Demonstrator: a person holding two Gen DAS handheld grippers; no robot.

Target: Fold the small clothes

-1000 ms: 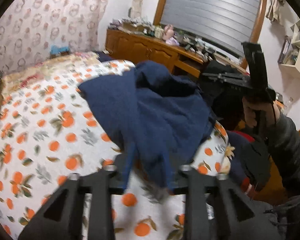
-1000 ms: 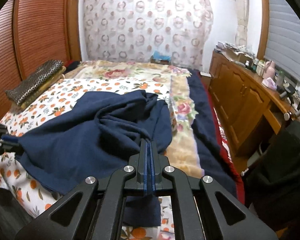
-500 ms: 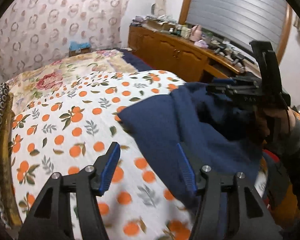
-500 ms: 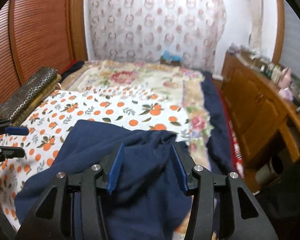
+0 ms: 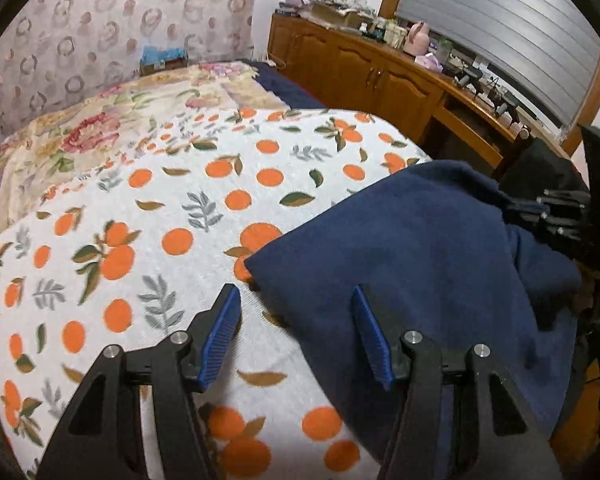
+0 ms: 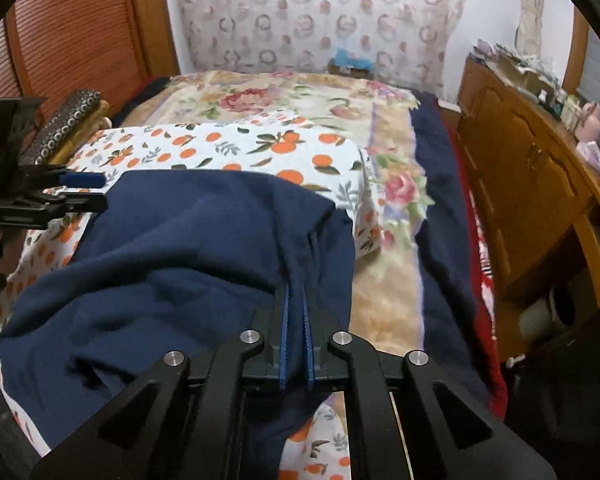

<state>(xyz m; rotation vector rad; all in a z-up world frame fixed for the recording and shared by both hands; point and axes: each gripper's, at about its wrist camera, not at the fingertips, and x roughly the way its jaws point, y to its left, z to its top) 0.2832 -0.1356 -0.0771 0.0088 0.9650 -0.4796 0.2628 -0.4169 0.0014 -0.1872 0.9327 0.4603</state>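
Right wrist view: navy garment (image 6: 172, 264) bunched on orange-print bed (image 6: 228, 148), fold unfinished; right tool (image 6: 295, 340) pinching its 6 o'clock edge; left tool (image 5: 296, 336) wide apart, empty, at 9 o'clock.

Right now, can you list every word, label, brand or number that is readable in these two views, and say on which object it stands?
None can be read.
Navy garment: no print or tag shows.
Orange-print sheet: fruit and leaf pattern only, no letters.
Items on the wooden cabinet: too small and blurred to read.
Left gripper and right gripper: no markings visible.
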